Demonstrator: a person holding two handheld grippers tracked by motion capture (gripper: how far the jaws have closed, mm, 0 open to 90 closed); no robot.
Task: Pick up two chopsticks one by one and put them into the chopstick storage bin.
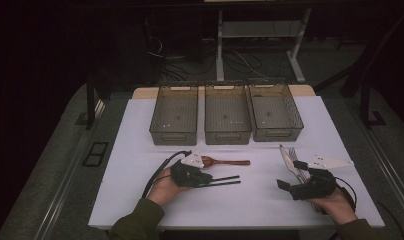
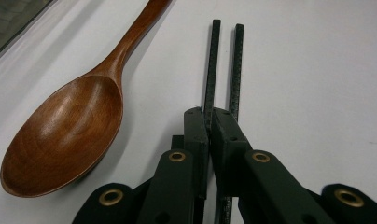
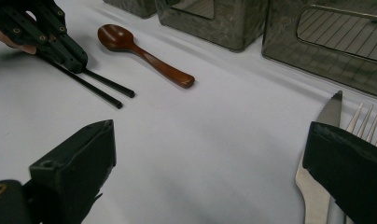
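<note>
The left hand-held gripper [image 2: 210, 122] lay low over the white counter [image 1: 140, 150], its black jaws drawn together on a pair of thin black chopsticks [image 2: 224, 65]. In the left gripper view one stick ran up between the pads while the other lay close alongside the right jaw, so whether both were truly pinched could not be settled. The sticks lay flat, roughly parallel, their free ends pointing away from the hand. A brown wooden spoon [image 2: 65, 135] rested just beside them, apart from the jaws, bowl upward. The right hand-held gripper [image 3: 210, 154] stood with jaws wide apart and nothing between them, near a steel table knife [image 3: 317, 154] and a steel fork [image 3: 368, 119] lying side by side on the counter. Three smoky translucent plastic bins [image 1: 226, 120] stood in a row at the far side, apparently empty apart from a few specks. The step in hand was judged to be the pick-up of the chopsticks, with the grip closing but no lift yet evident, as a start to sorting cutlery into the bins. The next move would call for confirming that both sticks were caught, then raising them level so that neither slid out, and carrying them clear of the spoon to one bin. The long overhang beyond the jaws was judged liable to swing or snag a bin wall.
</note>
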